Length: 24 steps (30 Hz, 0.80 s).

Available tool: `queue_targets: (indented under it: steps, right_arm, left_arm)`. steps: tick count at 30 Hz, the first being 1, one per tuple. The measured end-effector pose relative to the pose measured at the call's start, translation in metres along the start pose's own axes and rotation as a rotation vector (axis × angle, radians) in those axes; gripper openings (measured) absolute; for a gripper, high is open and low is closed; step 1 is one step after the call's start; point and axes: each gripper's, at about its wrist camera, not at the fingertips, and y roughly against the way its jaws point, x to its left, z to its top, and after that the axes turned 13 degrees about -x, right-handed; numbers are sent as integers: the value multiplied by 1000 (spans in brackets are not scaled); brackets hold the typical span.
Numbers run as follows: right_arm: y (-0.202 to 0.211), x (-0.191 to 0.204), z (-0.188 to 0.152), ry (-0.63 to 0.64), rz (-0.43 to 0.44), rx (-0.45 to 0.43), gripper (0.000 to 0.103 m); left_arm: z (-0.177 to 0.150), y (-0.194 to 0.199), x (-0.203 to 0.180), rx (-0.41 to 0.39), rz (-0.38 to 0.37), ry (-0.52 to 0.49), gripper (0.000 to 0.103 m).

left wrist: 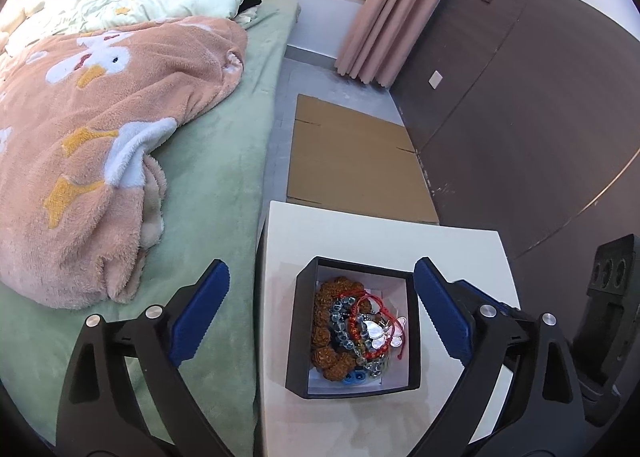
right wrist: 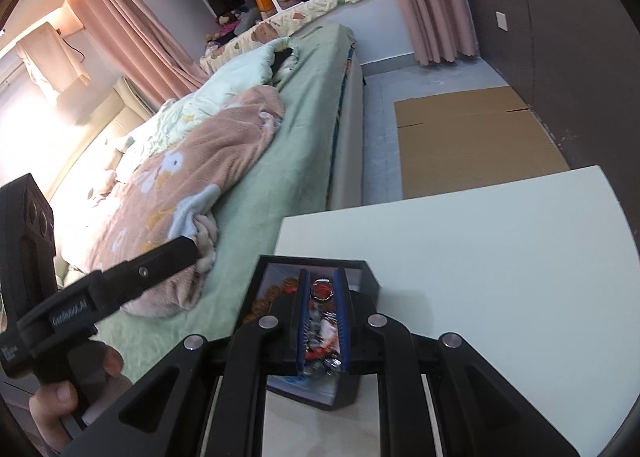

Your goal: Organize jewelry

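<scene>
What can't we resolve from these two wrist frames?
- Right gripper: a round ring-like piece with a red centre sits between its nearly closed fingers; pad contact isn't clear.
- Black box contents: the right wrist view is blocked by the fingers and blurred; in the left wrist view the bracelets are too tangled to count.
- Left gripper: wide open, empty. Its fingertips are only partly visible in the right wrist view.
</scene>
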Motion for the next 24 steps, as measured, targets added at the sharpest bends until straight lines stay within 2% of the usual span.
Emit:
queue_targets:
  steps: [2,3,4,5,6,13,24]
  right_arm:
    - [-7,4,-1,1,20,6,15]
    - [-10,4,-2,2,18,16,21]
    - [-13,3,-3,-1,10,33,31]
    - [-15,-1,-4,-17,1,37,50]
    - [-13,-3,-4,-24,-9,25,61]
    - [6,-22,0,-48,-56,-9,63]
    - [50,-56,-1,-74,-158,-41,89]
  left_arm:
    - [0,0,1,1,-2,3,93]
    - [0,0,1,1,-1,4,93]
    - [0,0,1,1,1,6,93]
    - [0,0,2,1,1,8,93]
    - [0,0,2,1,3,11,93]
    - [-4,0,-5,5,-3,3,93]
    - [-21,11,-36,-1,-6,-102,98]
